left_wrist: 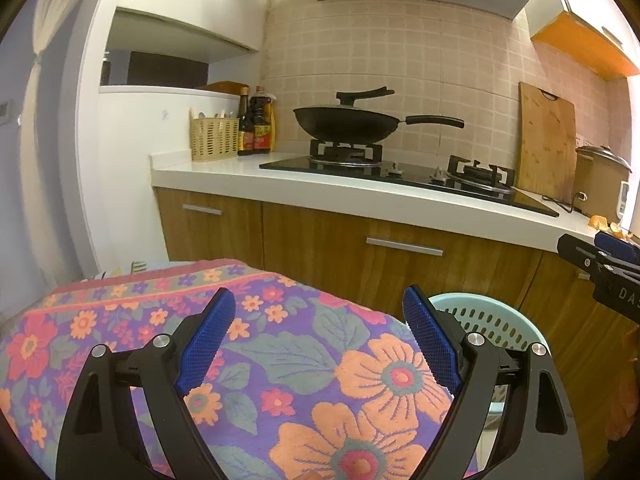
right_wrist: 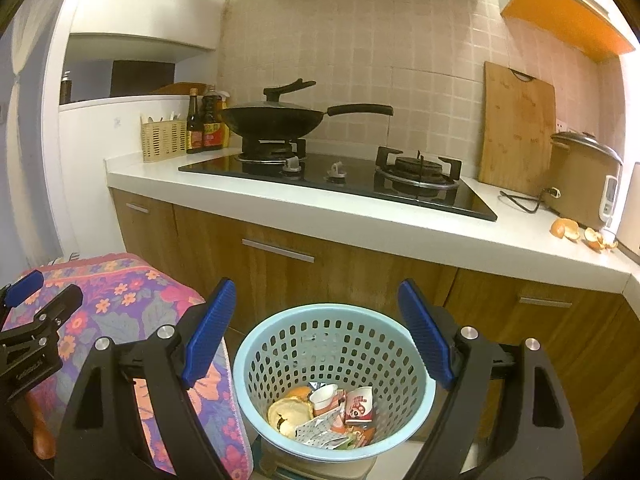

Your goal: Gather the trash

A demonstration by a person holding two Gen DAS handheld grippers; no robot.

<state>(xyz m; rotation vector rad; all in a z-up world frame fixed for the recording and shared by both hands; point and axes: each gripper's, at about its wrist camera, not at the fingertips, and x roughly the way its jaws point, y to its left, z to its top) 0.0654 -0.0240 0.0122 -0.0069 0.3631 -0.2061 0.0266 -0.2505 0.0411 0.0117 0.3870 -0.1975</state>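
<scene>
Kitchen tiles and a white desk with a gas hob are filling the background while I am holding both tools low in front of the cabinets. My right tool (right_wrist: 312, 332) is hanging with its blue pads apart and nothing between them, aimed down at the light blue trash basket (right_wrist: 256, 344) on the floor, which is already holding peel, a small cup and torn wrappers. My left tool (left_wrist: 320, 340) is also standing apart and empty, hovering above a flowered cloth (left_wrist: 120, 320) just beside the basket. I judge the basket is sitting here so that scraps from the desk can drop straight in. Orange peels (right_wrist: 582, 234) are lying on the desk near the rice cooker (right_wrist: 580, 184), well apart from the basket, and I take them for what is left. Lettering on the bottles (right_wrist: 204, 124) and wrappers is too small to read.
</scene>
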